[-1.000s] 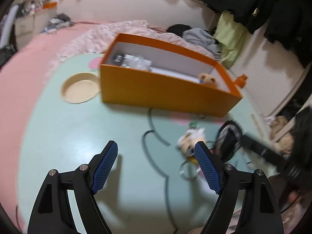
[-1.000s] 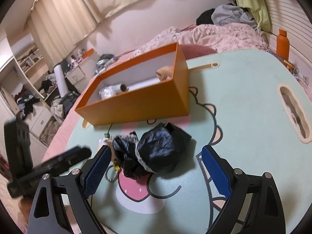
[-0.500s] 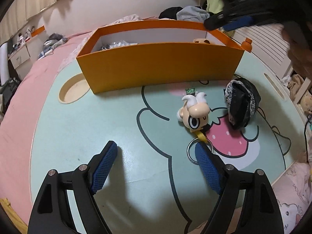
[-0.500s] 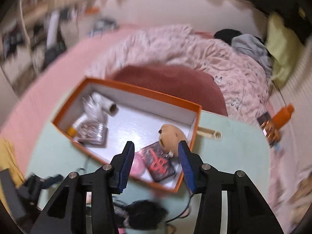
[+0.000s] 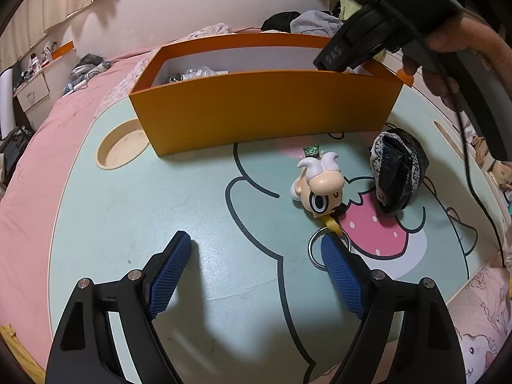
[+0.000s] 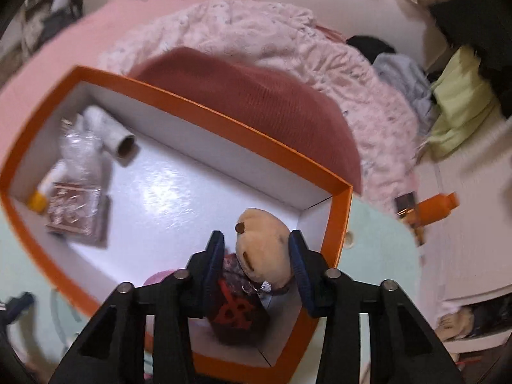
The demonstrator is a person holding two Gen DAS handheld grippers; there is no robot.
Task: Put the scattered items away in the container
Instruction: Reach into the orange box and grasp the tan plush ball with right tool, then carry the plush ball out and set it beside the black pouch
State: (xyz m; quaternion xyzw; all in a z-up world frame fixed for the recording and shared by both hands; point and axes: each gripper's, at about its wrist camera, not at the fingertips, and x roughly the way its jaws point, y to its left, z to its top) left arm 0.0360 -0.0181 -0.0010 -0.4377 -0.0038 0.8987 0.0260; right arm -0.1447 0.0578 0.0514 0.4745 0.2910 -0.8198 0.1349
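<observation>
An orange box (image 5: 262,108) stands at the back of the mint table (image 5: 128,211). A big-headed figure keychain (image 5: 320,185) and a black lace pouch (image 5: 396,172) lie in front of it. My left gripper (image 5: 256,268) is open and empty, low over the table; the keychain's ring lies by its right finger. My right gripper (image 6: 256,256) hangs over the box's right end (image 6: 336,224), half open, its fingers either side of a tan plush bear (image 6: 262,249) that lies in the box on a dark red-marked item (image 6: 236,313). I cannot tell if the pads touch the bear.
The box also holds a cardboard tube (image 6: 112,134), a clear bag (image 6: 76,150) and a flat packet (image 6: 73,211). A round recess (image 5: 123,147) is in the table at left. Pink bedding (image 6: 272,51) lies behind; an orange bottle (image 6: 435,208) stands at right.
My right gripper rose from the table, swung over the box and dropped lower over the bear, its jaws narrower. My left gripper turned to face the box and the keychain, still open.
</observation>
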